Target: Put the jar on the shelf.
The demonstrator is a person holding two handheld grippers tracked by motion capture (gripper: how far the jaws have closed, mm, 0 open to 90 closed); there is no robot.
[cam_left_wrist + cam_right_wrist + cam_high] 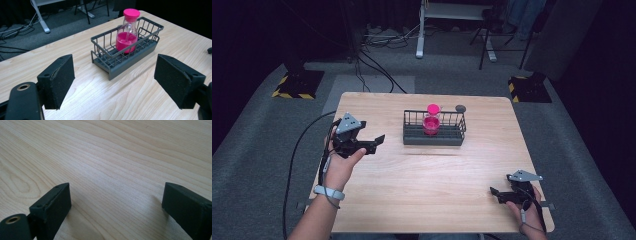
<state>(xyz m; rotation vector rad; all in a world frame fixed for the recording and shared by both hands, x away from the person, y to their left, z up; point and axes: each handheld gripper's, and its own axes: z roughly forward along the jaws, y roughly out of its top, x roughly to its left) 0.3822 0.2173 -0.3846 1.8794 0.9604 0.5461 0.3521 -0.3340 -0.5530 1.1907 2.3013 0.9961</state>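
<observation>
We find no legible text, label, brand, number or sign in any view. The only markings are yellow-and-black hazard stripes on the two floor stands [297, 84], at 10 o'clock and 2 o'clock from the desk [377, 200]; they carry no lettering.

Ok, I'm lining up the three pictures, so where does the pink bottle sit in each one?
High view: the pink bottle stands in the wire basket, just above the picture's middle.
Left gripper view: the bottle is at upper middle, upright in the basket, beyond the open jaws.
Right gripper view: open jaws over bare wood, no bottle here.
Shared landmark: the wooden table, also and.
</observation>
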